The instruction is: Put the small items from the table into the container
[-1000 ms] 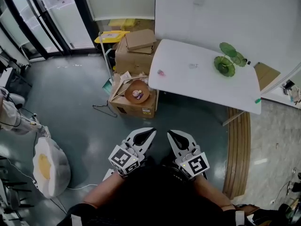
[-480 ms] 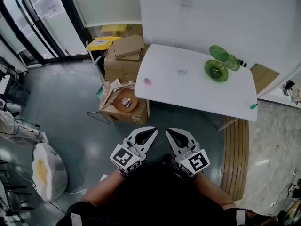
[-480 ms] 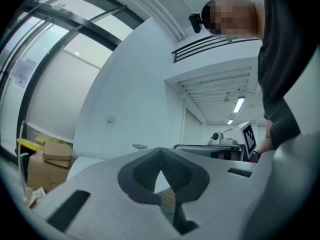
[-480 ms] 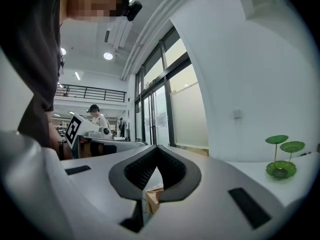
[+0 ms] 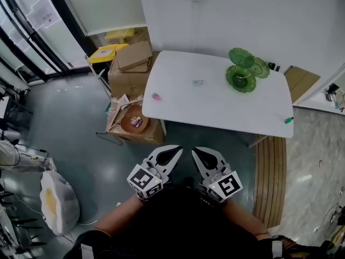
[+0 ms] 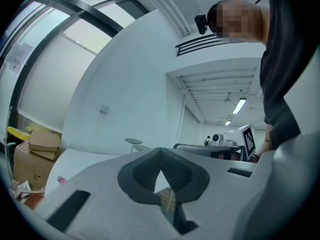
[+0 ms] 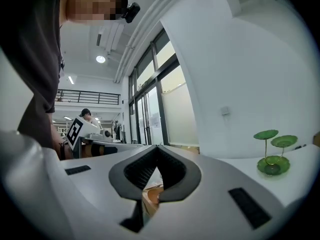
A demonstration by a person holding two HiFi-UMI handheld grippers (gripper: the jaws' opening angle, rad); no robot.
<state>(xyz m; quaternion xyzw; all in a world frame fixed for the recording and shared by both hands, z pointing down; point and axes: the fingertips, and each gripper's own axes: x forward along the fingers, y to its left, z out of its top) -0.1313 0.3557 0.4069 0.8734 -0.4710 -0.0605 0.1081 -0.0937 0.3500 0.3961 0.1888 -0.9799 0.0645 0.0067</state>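
Note:
A white table [image 5: 215, 104] stands ahead. On it lie a small pink item [image 5: 156, 96], a small clear item [image 5: 198, 82] and a green item [image 5: 288, 120] at its right edge. A brown bowl [image 5: 133, 120] with something small in it rests on a cardboard box left of the table. My left gripper [image 5: 171, 151] and right gripper [image 5: 200, 152] hang side by side over the floor, short of the table, both shut and empty. In the left gripper view the left gripper [image 6: 160, 150] points level, with the pink item [image 6: 61, 179] to its left. The right gripper [image 7: 158, 147] shows the same closed tips.
A green tiered stand [image 5: 241, 72] occupies the table's far right, also visible as the green stand [image 7: 272, 154]. Cardboard boxes [image 5: 132, 63] are stacked left of the table. A white bag [image 5: 56, 198] lies on the grey floor at left. A wooden strip [image 5: 269, 171] runs along the right.
The table, boxes and bowl have shifted left and nearer in the head view as the person walked toward them. Both grippers kept their pose, shut and empty.

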